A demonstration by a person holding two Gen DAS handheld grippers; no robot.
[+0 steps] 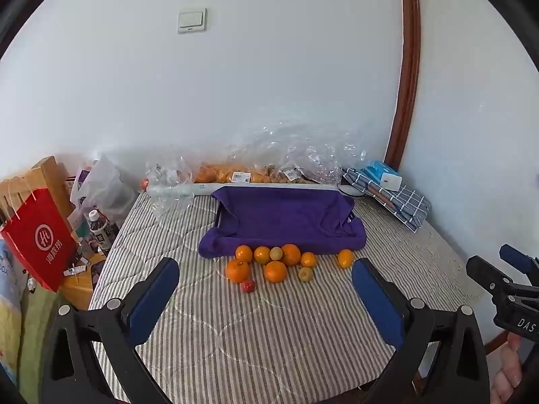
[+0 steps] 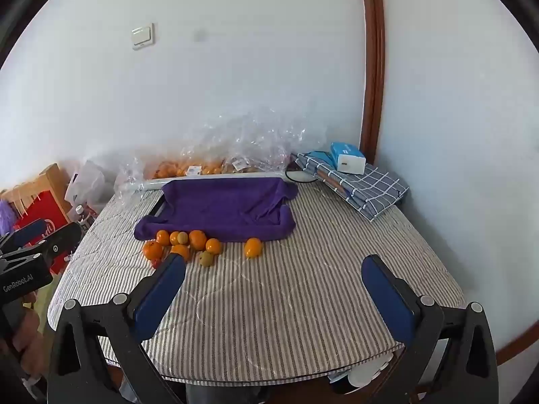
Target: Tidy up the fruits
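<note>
Both grippers hanging over the near end of the striped table (image 1: 256,336), left gripper (image 1: 266,277) and right gripper (image 2: 273,271) each spread wide with nothing between the blue pads. Fruits bunched right against the near edge of the purple cloth (image 1: 283,219): a cluster of oranges (image 1: 275,271), one orange (image 1: 345,258) off alone on the cloth's right side, two yellowish fruits (image 1: 306,273) mixed in. Small red fruit (image 1: 247,285) plain in the left wrist view, nearest of the bunch from the cloth; mostly tucked behind the left finger in the right wrist view. Dark tray edge (image 2: 158,209) peeking out at the cloth's left side, clearer from the right wrist. Behind the cloth, clear bags (image 1: 235,173) with more oranges against the wall. Red bag (image 1: 40,235) and bottles (image 1: 99,230) well left of the cloth, fully seen only from the left wrist. Checked fabric (image 2: 363,188) with a blue box (image 2: 348,158) on top, right of and behind the cloth.
</note>
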